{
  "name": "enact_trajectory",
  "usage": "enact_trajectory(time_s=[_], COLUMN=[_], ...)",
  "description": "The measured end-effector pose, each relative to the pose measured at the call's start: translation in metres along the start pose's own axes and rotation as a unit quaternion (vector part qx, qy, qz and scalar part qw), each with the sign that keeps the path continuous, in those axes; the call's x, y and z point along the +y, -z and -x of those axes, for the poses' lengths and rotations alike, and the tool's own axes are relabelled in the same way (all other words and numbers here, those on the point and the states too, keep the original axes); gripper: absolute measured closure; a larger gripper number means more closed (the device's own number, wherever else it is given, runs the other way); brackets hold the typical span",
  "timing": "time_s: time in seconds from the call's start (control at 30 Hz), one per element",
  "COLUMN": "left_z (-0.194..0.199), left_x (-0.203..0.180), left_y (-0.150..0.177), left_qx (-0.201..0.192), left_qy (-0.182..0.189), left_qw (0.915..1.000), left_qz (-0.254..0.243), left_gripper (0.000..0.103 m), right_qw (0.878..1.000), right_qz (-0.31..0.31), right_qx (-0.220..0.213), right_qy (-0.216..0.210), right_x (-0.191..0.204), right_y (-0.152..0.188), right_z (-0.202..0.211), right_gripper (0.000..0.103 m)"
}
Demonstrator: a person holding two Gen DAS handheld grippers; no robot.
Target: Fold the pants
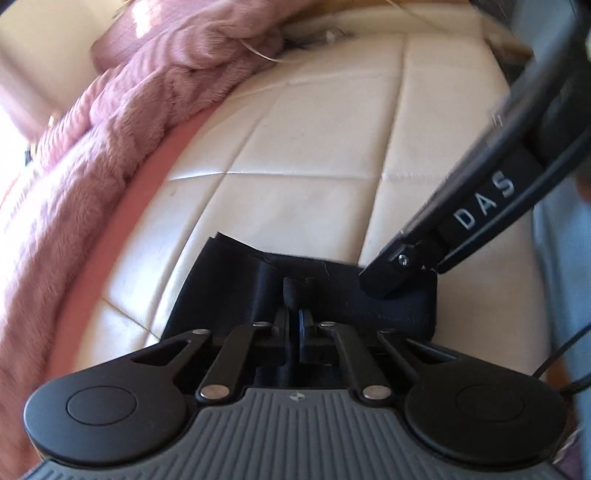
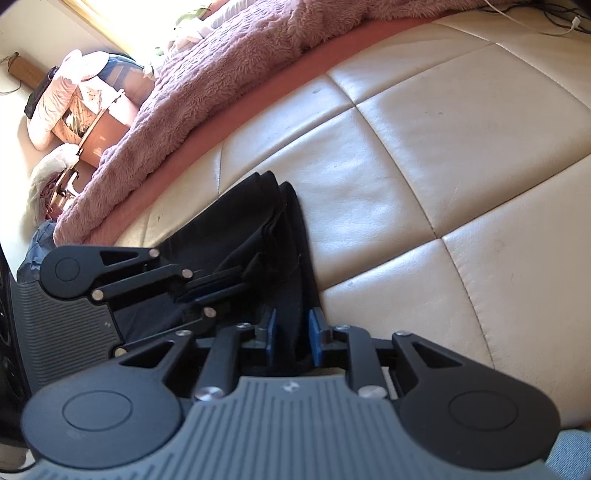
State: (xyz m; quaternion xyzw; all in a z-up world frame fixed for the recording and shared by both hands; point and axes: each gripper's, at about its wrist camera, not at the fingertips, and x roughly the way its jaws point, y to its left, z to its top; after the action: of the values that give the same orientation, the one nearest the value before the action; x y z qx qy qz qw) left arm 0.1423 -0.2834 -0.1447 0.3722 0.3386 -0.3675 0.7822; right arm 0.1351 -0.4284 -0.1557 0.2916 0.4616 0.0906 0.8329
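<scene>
The black pants [image 1: 236, 288] lie folded into a narrow stack on the cream quilted leather surface [image 1: 314, 147]. My left gripper [image 1: 293, 295] is shut on the near edge of the pants. My right gripper [image 1: 384, 284] comes in from the upper right and touches the cloth beside it. In the right wrist view the pants [image 2: 258, 229] run away from me. My right gripper [image 2: 291, 332] has its blue pads [image 2: 271, 332] a little apart, with a fold of the pants between them. The left gripper [image 2: 199, 288] is shut on the cloth at the left.
A fluffy pink blanket [image 1: 110, 129] and a pink sheet edge [image 2: 295, 70] border the surface on the left. Bags and a basket [image 2: 85, 110] sit on the floor beyond. White cables [image 2: 554, 26] lie at the far end. My blue-jeaned leg [image 1: 565, 258] is at the right.
</scene>
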Motion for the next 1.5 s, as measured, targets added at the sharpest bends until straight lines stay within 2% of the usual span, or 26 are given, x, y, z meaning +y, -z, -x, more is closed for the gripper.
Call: enact_trajectory(time_s=[0.07, 0.1, 0.2, 0.3, 0.43, 0.53, 0.6, 0.67, 0.87, 0.9, 1.13, 1.2, 1.3, 1.5], left_z=[0.009, 0.011, 0.006, 0.000, 0.007, 0.007, 0.004, 0.001, -0.007, -0.007, -0.009, -0.010, -0.010, -0.007], left_x=[0.019, 0.030, 0.058, 0.068, 0.080, 0.093, 0.101, 0.104, 0.101, 0.101, 0.105, 0.106, 0.107, 0.112], left_y=[0.002, 0.003, 0.010, 0.014, 0.016, 0.022, 0.028, 0.034, 0.049, 0.050, 0.053, 0.054, 0.054, 0.057], left_qx=[-0.013, -0.019, -0.010, 0.003, -0.018, -0.018, 0.000, 0.012, 0.033, 0.030, 0.032, 0.031, 0.030, 0.027], left_qy=[0.031, 0.054, 0.117, 0.151, 0.167, 0.134, 0.107, 0.098, 0.096, 0.096, 0.107, 0.109, 0.111, 0.114], left_qw=[0.9973, 0.9934, 0.9735, 0.9582, 0.9454, 0.9471, 0.9490, 0.9497, 0.9523, 0.9523, 0.9486, 0.9470, 0.9459, 0.9435], left_qz=[0.065, 0.100, 0.196, 0.243, 0.279, 0.291, 0.297, 0.297, 0.288, 0.288, 0.296, 0.301, 0.304, 0.310], left_gripper=[0.099, 0.099, 0.098, 0.090, 0.078, 0.078, 0.078, 0.078, 0.078, 0.078, 0.078, 0.078, 0.078, 0.078], right_qw=[1.000, 1.000, 1.000, 0.999, 0.998, 0.996, 0.994, 0.993, 0.985, 0.983, 0.975, 0.970, 0.969, 0.971], right_qz=[-0.002, -0.004, -0.021, -0.041, -0.055, -0.069, -0.074, -0.077, -0.104, -0.106, -0.110, -0.121, -0.129, -0.133], right_qx=[-0.006, -0.009, -0.012, -0.014, -0.011, -0.003, 0.009, 0.025, 0.057, 0.066, 0.112, 0.124, 0.131, 0.125], right_qy=[-0.007, -0.010, -0.014, -0.021, -0.033, -0.064, -0.080, -0.086, -0.125, -0.133, -0.159, -0.168, -0.166, -0.156], right_x=[-0.002, -0.004, -0.014, -0.022, -0.025, -0.028, -0.029, -0.031, -0.044, -0.045, -0.049, -0.052, -0.052, -0.045], right_y=[-0.003, -0.006, -0.017, -0.028, -0.039, -0.047, -0.053, -0.058, -0.067, -0.069, -0.073, -0.074, -0.074, -0.075], right_z=[0.004, 0.005, 0.007, 0.007, 0.003, -0.005, -0.016, -0.029, -0.053, -0.057, -0.071, -0.077, -0.087, -0.083], right_gripper=[0.077, 0.073, 0.067, 0.063, 0.056, 0.056, 0.056, 0.056, 0.056, 0.061, 0.069, 0.080, 0.091, 0.094])
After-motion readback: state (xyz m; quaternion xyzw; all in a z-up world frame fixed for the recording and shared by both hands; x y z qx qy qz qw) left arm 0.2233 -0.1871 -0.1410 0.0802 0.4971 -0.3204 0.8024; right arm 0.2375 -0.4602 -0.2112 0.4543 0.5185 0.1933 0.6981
